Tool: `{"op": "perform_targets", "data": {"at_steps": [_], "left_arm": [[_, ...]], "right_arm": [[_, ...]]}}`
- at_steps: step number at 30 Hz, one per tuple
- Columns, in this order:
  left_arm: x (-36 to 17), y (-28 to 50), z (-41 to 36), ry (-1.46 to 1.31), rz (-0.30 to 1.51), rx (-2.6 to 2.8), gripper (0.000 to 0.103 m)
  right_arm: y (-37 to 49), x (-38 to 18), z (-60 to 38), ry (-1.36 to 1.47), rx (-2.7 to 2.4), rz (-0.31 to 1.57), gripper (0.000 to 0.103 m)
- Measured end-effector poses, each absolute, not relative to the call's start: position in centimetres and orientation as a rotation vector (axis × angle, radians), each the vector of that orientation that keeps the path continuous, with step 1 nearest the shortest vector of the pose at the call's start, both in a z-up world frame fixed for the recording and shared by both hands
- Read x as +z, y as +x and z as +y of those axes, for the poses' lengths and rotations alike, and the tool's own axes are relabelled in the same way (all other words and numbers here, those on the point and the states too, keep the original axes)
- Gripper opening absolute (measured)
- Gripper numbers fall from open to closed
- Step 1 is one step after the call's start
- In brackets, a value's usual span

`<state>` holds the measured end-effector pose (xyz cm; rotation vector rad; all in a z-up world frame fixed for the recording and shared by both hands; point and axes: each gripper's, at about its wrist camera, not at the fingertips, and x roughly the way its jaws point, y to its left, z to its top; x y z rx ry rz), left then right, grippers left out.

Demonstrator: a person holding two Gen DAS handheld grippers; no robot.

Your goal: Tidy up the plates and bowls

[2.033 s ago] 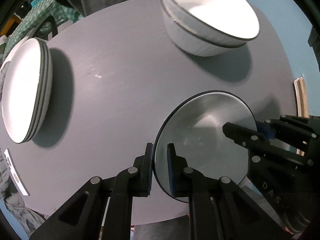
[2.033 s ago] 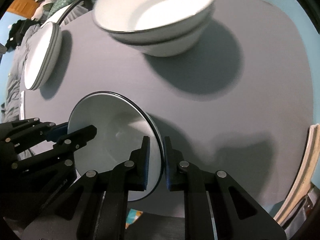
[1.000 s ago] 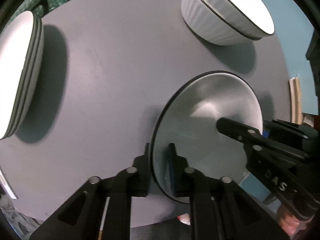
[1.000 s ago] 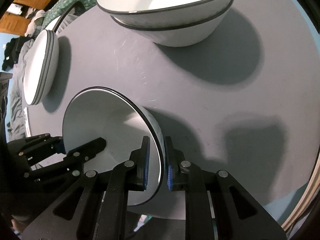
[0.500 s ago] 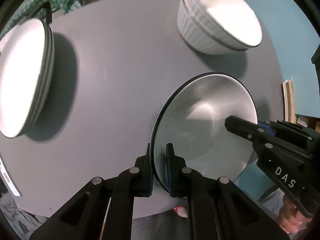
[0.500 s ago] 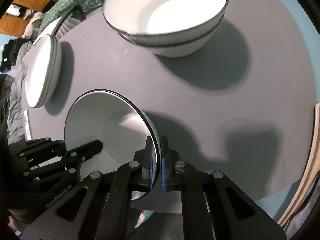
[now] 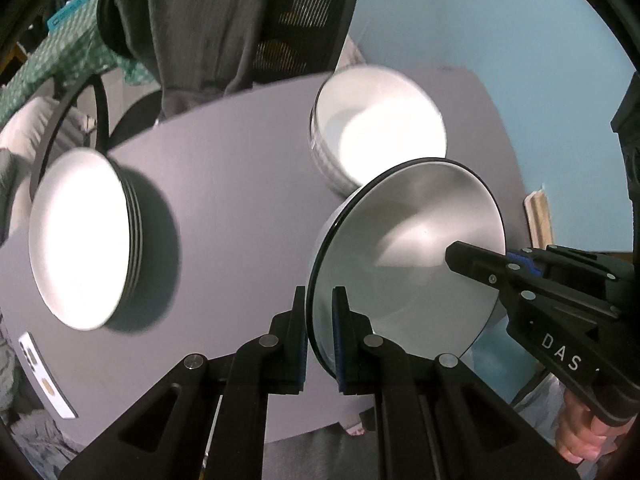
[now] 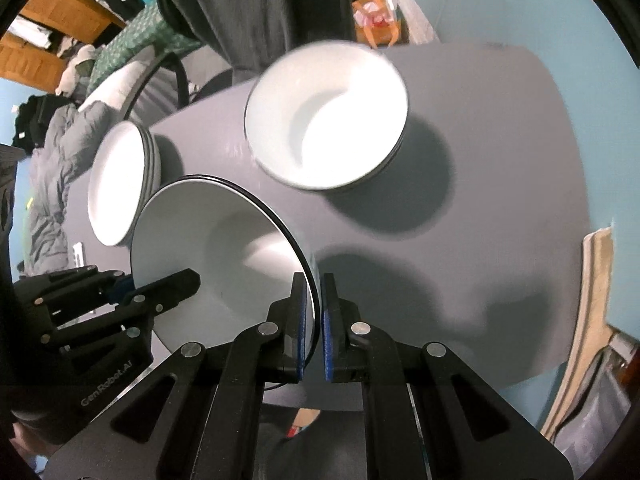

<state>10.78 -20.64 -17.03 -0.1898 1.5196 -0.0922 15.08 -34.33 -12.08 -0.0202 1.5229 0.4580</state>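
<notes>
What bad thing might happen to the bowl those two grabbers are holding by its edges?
1. The bowl is pinched only at its rim by the left gripper and right gripper, so it might slip and drop onto the table.
2. The bowl stack sits close; a careless swing could knock it.

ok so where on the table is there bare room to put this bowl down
The widest bare patch of the grey table lies to the right of the stacked bowls, toward the table's edge. A second lies between those bowls and the plate stack, in the middle. The near edge is crowded: the held bowl, left gripper and right gripper.
</notes>
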Motion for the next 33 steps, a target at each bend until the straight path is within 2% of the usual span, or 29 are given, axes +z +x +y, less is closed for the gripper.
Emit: {"op": "perform_targets", "data": {"at_steps": [8,17,33], "left_arm": [[-15.5,15.1,-21.3,-0.144,1.472,-0.101,0.01],[-17.4,19.5,-21.8,-0.121,1.487,-0.085,0.01],[-19.1,20.8,-22.6,-0.092,1.525,-0.052,0.01]], "right_arm": [[17.6,-10.3,-34.7,-0.041,0.436,1.471,0.007],[22.1,-11.5,-34.5,-0.041,0.416,1.482,0.007],[24.9,-13.7,-35.3,-0.054,0.413,1.55,0.007]]}}
